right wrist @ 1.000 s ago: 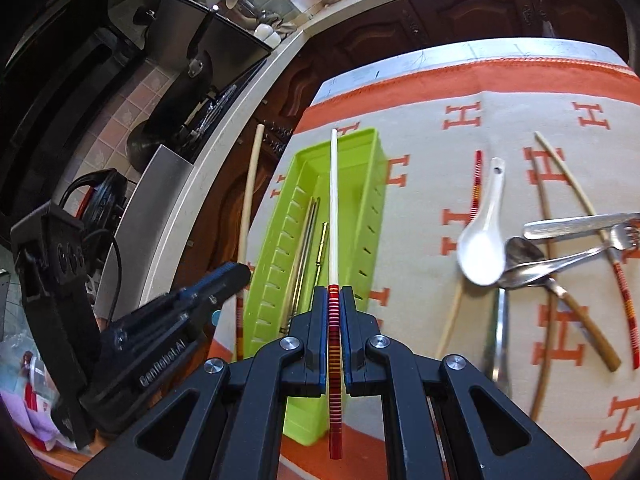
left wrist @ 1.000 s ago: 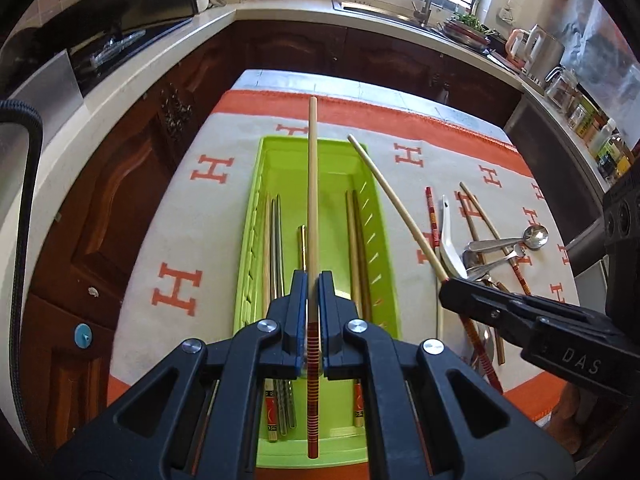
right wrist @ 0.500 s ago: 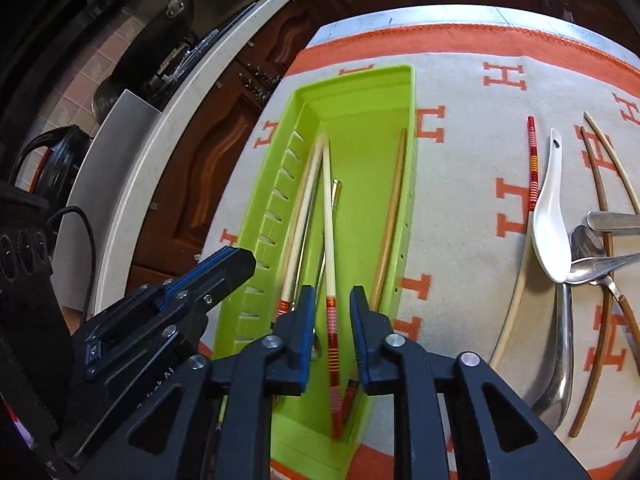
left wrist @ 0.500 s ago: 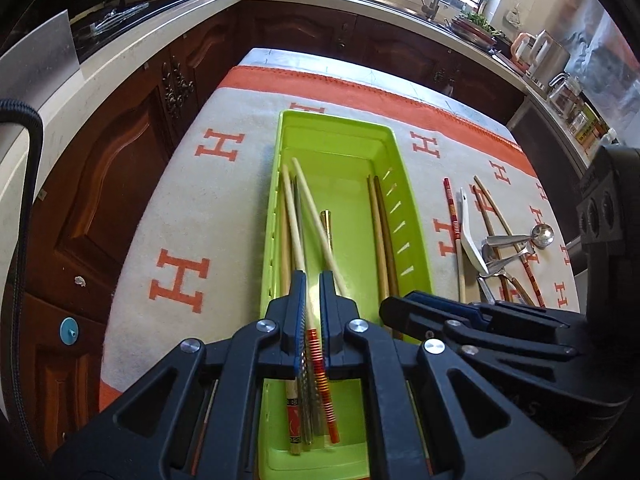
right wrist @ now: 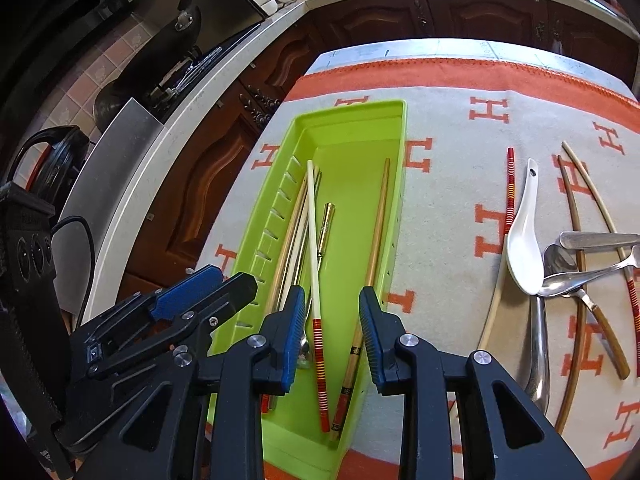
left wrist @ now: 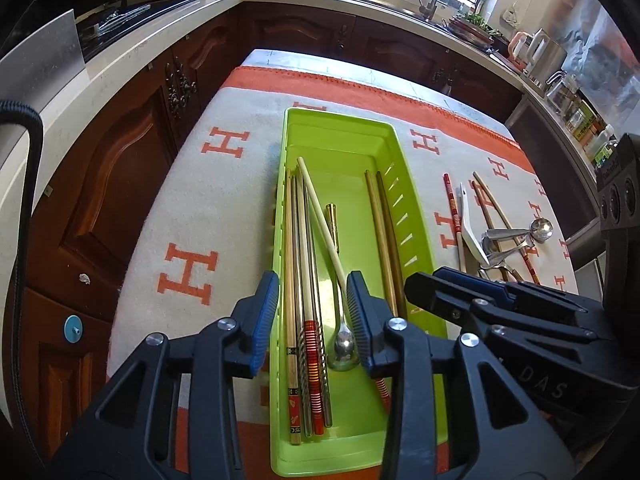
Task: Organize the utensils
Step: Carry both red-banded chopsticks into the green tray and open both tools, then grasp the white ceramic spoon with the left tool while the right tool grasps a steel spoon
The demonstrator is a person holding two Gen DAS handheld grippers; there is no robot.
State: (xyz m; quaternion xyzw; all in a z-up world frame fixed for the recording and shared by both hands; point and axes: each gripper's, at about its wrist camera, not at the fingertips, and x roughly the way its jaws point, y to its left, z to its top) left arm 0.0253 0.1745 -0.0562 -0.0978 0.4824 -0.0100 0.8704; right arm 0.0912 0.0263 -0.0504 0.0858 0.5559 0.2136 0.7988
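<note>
I have both grippers over the near end of the green tray (left wrist: 400, 184), and both pairs of jaws have just been opening. The left gripper (left wrist: 313, 316) stands with its jaws apart, the banded chopsticks lying loose in the tray below the gap, no pad pressing on them. The right gripper (right wrist: 331, 334) is the same: jaws apart, and the white chopstick with the red banded end (right wrist: 316, 280) lies free on the tray floor between them.

So the chopsticks are in the tray now, running along its length from near to far, beside a small metal spoon (left wrist: 343, 350) at the near end.

What is left lies on the patterned cloth (right wrist: 452, 184) covering the counter, to the right of the tray: a white ceramic spoon (right wrist: 524, 248), a red banded chopstick (right wrist: 510, 188) just left of it, metal spoons (right wrist: 560, 276) crossed over each other, and two more long sticks (right wrist: 576, 240) at the far right.

I judge the right gripper is the nearer one to that heap. The loose sticks lie near to far, roughly parallel to the tray, so my jaws should meet them across their width without much wrist roll.
</note>
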